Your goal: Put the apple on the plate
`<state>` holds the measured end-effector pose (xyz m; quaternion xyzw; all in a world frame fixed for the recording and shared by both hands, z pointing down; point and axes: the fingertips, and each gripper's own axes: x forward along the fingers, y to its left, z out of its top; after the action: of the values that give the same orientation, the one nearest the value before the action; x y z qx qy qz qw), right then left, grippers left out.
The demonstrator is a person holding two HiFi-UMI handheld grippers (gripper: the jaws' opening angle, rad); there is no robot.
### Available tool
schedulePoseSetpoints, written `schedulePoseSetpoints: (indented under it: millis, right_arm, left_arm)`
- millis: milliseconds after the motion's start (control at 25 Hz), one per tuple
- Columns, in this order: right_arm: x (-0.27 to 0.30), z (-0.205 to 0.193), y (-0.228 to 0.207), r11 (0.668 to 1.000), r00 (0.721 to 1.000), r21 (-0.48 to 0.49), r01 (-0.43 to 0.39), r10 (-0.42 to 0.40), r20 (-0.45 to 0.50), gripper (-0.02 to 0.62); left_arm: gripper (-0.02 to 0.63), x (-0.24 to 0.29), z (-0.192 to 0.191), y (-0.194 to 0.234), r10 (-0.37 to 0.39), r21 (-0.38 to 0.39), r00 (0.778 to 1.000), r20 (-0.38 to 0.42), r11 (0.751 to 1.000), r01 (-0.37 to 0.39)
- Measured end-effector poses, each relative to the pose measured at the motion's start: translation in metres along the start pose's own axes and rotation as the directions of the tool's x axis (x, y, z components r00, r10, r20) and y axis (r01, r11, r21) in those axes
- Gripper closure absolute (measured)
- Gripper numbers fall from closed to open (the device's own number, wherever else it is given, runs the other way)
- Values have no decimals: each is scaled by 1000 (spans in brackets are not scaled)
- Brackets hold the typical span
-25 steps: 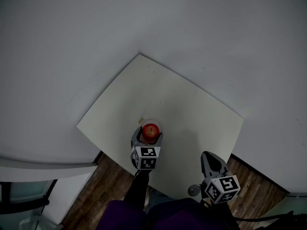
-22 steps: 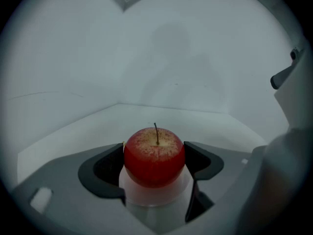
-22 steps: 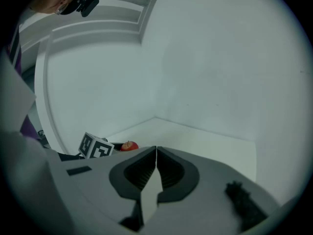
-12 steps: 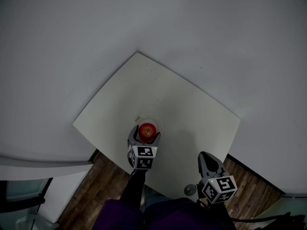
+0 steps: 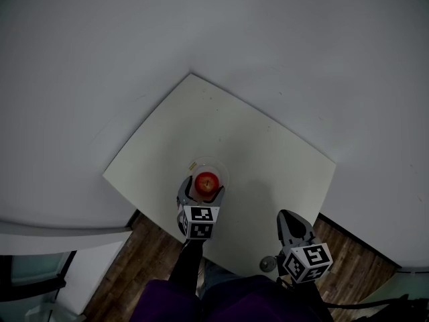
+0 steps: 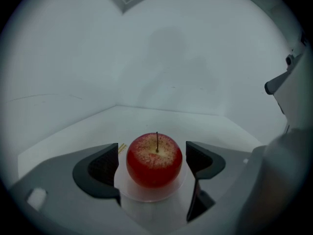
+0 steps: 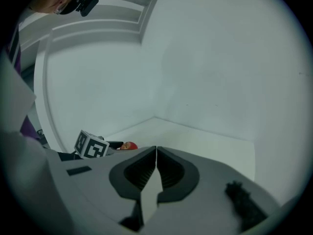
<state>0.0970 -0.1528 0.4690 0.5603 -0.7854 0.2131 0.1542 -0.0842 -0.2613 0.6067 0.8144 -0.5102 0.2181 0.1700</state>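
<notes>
The only print I can find is on my own tools: each gripper carries one marker cube, two in all, faced with black-and-white square patterns rather than letters, one cube on the left point(image 5: 200, 221) and one on the right point(image 5: 307, 263). A small yellowish mark point(image 6: 121, 147) sits at the plate's far left edge, too small for me to read. Counting the rest, there is one apple point(image 6: 154, 160), one plate point(image 6: 146, 196) and one pale square table point(image 5: 268, 153) set into the corner of plain white walls, with wood flooring point(image 5: 134, 274) showing below the table's near edge. The apple is red with a speckled yellow patch round its stem. It stands upright, stem up, in the middle of the small round plate, which lies on the table near my side. My left gripper point(image 5: 201, 193) reaches over the table's near edge with one jaw on each side of the apple. Its jaws are opening, and a thin gap shows between each dark ribbed pad and the fruit, so it is not clamped. My right gripper point(image 7: 156, 153) hangs well apart to the right, at the table's near edge, with its two jaws pressed together and nothing between them.
</notes>
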Motion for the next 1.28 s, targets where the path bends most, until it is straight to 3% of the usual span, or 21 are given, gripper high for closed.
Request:
schedulePoseSetpoints:
  millis: [240,600,960,1160,1280]
  right_arm:
    - [-3,1,0,1000,1000,-2,2,-2,10,583]
    - [-10,5,4,1000,999,-3,-17,17,41,583]
    - [-18,15,15,997,993,-2,-71,71,97,584]
    - [-23,18,19,995,988,0,-100,99,114,584]
    - [-25,20,21,994,986,-4,-114,113,124,584]
  left_arm:
    - [184,-20,6,-3,16,-25,999,34,1000,-15]
    - [210,-66,46,-23,3,-13,990,143,1000,-2]
    - [382,-122,73,-54,42,-20,964,261,999,-38]
    - [598,-139,78,-70,32,-9,967,254,999,-31]
    - [598,-146,81,-80,23,-18,965,263,1000,-19]
